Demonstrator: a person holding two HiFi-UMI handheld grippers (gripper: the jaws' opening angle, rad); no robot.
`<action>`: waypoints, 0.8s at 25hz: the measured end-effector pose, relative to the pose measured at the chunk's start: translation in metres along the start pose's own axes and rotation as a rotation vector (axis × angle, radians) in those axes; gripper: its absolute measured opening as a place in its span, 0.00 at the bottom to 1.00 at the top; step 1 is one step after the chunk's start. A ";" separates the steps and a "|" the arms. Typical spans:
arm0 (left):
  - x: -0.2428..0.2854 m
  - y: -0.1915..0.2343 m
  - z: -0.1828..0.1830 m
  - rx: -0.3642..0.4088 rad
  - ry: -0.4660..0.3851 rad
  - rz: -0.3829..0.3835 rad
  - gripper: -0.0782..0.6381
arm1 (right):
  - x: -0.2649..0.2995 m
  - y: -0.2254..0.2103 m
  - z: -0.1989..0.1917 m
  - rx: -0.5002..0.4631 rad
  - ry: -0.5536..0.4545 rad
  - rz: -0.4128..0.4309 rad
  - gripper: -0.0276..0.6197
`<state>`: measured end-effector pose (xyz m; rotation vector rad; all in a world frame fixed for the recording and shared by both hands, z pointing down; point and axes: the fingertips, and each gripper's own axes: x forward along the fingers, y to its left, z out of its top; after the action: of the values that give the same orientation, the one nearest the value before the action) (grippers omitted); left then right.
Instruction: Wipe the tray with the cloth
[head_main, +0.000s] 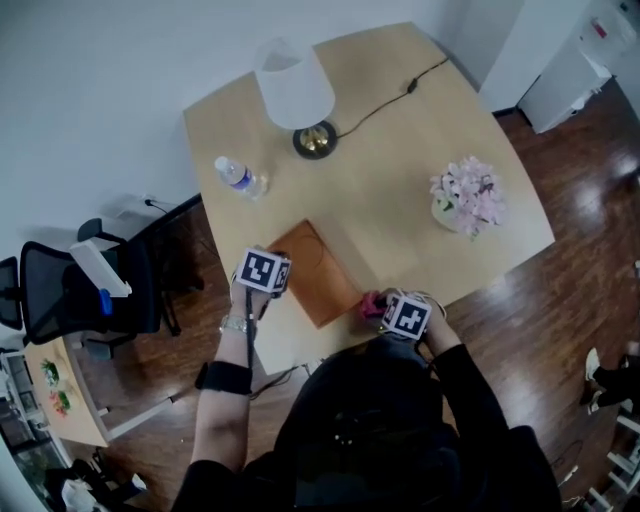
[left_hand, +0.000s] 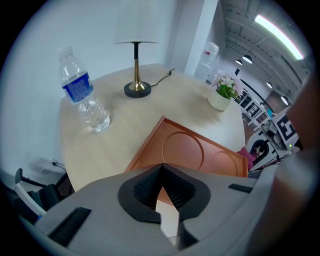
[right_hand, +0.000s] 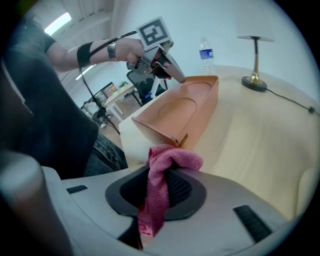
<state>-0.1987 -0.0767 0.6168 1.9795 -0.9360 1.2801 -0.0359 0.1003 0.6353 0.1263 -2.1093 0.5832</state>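
Note:
An orange-brown tray (head_main: 318, 275) with round recesses lies near the table's front edge, also seen in the left gripper view (left_hand: 195, 150) and the right gripper view (right_hand: 185, 105). My left gripper (left_hand: 160, 172) is shut on the tray's left rim; in the right gripper view the left gripper (right_hand: 177, 77) pinches the far corner, and that side looks tilted up. My right gripper (right_hand: 162, 185) is shut on a pink cloth (right_hand: 170, 160), which bunches above the jaws, just short of the tray's near corner. In the head view the cloth (head_main: 371, 303) sits at the tray's right end.
A lamp (head_main: 297, 85) with a brass base and a cable (head_main: 390, 100) stands at the table's back. A water bottle (head_main: 238, 178) is at the back left, and a pot of pink flowers (head_main: 467, 195) at the right. A black chair (head_main: 70, 290) stands left of the table.

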 end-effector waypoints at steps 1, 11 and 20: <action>-0.007 0.001 0.004 0.025 -0.018 0.004 0.11 | -0.002 0.001 0.001 0.082 -0.023 -0.020 0.15; -0.006 0.078 0.057 0.174 -0.025 0.001 0.11 | 0.022 -0.003 0.000 0.613 -0.121 -0.148 0.15; 0.042 0.061 0.031 0.211 0.108 -0.175 0.11 | 0.031 -0.009 0.016 0.731 -0.167 -0.152 0.15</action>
<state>-0.2206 -0.1459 0.6511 2.0749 -0.5817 1.4166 -0.0634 0.0890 0.6557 0.7590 -1.9216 1.2582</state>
